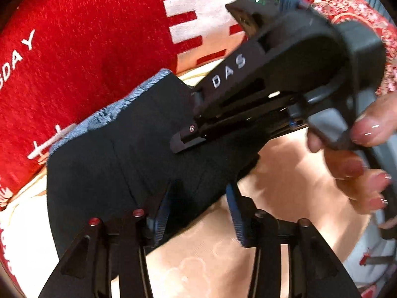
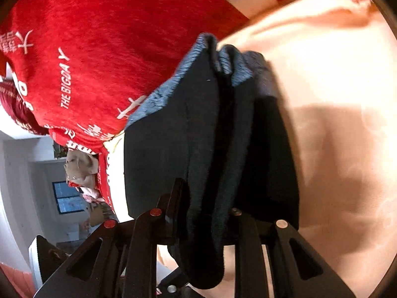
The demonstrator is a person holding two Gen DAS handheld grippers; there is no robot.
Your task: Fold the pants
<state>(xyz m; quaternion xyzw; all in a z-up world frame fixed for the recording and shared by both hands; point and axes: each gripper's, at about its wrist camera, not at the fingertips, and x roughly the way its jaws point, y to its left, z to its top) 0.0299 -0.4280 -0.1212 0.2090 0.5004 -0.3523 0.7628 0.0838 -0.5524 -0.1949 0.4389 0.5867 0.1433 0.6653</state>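
Note:
The black pants [image 1: 119, 164], with a blue-grey fleecy lining showing along one edge, lie folded on a pale peach bed sheet [image 1: 218, 258]. My left gripper [image 1: 198, 211] is open, its blue-padded fingers straddling the near edge of the pants without closing on them. My right gripper shows in the left wrist view [image 1: 188, 136] as a black tool held by a hand, its fingers down on the pants. In the right wrist view the right gripper [image 2: 206, 198] is shut on a bunched fold of the pants [image 2: 158, 134], which hangs between its fingers.
A red blanket [image 1: 86, 37] with white lettering lies beyond the pants; it also shows in the right wrist view [image 2: 104, 37]. The person's hand [image 1: 367, 149] holds the right tool. A room with a window [image 2: 67, 198] shows at the left edge.

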